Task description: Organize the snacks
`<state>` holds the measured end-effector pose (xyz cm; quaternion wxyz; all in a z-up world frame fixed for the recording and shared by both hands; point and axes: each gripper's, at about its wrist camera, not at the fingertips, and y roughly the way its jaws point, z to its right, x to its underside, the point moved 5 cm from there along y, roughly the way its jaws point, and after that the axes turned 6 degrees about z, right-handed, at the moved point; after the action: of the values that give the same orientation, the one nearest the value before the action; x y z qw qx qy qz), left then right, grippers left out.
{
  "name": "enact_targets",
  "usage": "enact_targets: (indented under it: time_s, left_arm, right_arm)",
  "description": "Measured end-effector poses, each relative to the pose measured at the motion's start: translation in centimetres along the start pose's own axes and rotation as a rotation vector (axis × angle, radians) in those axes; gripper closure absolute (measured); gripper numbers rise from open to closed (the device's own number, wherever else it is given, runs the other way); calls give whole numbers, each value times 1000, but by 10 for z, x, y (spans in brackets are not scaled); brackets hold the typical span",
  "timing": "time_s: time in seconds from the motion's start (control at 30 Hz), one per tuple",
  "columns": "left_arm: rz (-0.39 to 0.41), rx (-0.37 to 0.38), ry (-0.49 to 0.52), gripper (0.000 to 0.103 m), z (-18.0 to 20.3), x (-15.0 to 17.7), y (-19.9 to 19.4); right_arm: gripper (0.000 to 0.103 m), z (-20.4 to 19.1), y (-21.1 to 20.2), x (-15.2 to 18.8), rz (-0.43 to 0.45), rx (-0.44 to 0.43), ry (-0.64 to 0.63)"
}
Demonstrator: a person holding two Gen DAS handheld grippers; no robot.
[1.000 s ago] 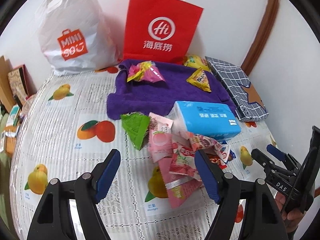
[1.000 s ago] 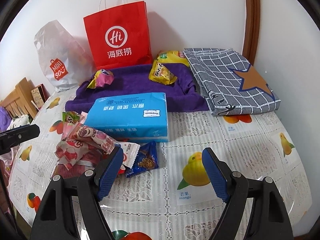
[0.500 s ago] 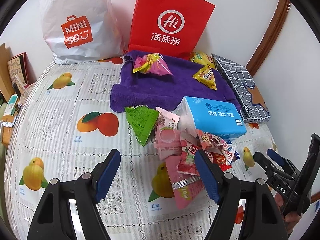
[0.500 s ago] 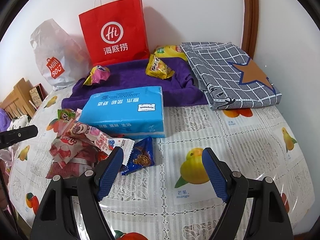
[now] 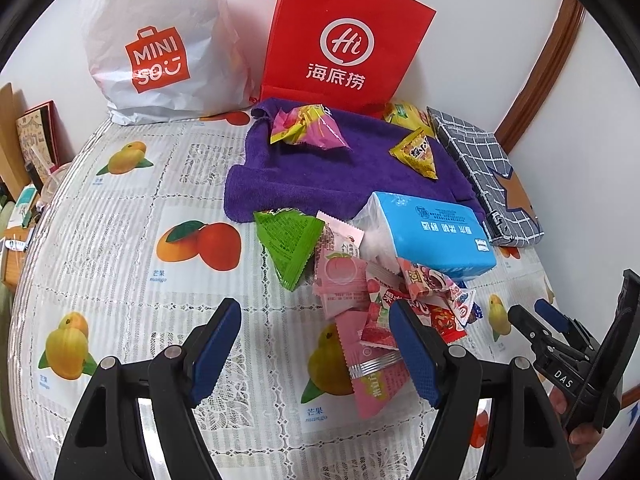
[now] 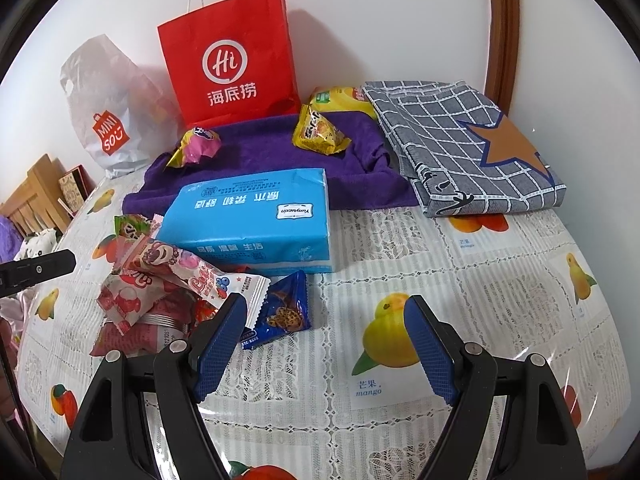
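A heap of pink and red snack packets [image 5: 360, 312] lies mid-table beside a green triangular packet [image 5: 290, 240] and a blue tissue pack [image 5: 432, 232]. My left gripper [image 5: 316, 340] hovers open just short of the heap, nothing between its fingers. On the purple towel [image 5: 320, 176] rest a pink-yellow packet [image 5: 308, 128] and a yellow packet [image 5: 416, 152]. From the right wrist, the same heap [image 6: 160, 280] and a small blue cookie packet [image 6: 284, 312] sit left of my open, empty right gripper [image 6: 324, 344]. The right gripper also shows at the left wrist view's right edge [image 5: 540, 320].
A red paper bag [image 5: 344, 40] and a white plastic bag [image 5: 160, 48] stand against the back wall. A folded grey checked cloth [image 6: 460, 140] lies at the right, a yellow bag [image 6: 340, 98] behind the towel. Wooden furniture [image 6: 36, 196] stands beyond the fruit-print tablecloth [image 6: 480, 280].
The left wrist view has shifted slightly, so the bags and snacks sit a little lower and nearer. In the right wrist view the scene drifted slightly. Nothing on the table moved; both grippers stayed open.
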<state>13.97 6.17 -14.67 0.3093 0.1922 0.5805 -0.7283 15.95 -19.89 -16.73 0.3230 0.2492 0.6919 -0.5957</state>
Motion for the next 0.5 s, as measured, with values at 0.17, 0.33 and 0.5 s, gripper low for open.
enact_targets:
  time_s: [0.17,0.33,0.5]
  left_arm:
    - [-1,-6,-1,29,-3,0,0]
    - [3,-14,-10,29,-9,1,-1]
    - [0,-22,-17,29,-16,1,1]
  right_arm:
    - [22,0,-1,-2,4,-2,-1]
    - [22,-1,0,-2,2,-7,-1]
    - [22,-5,7,0,-10,-23,0]
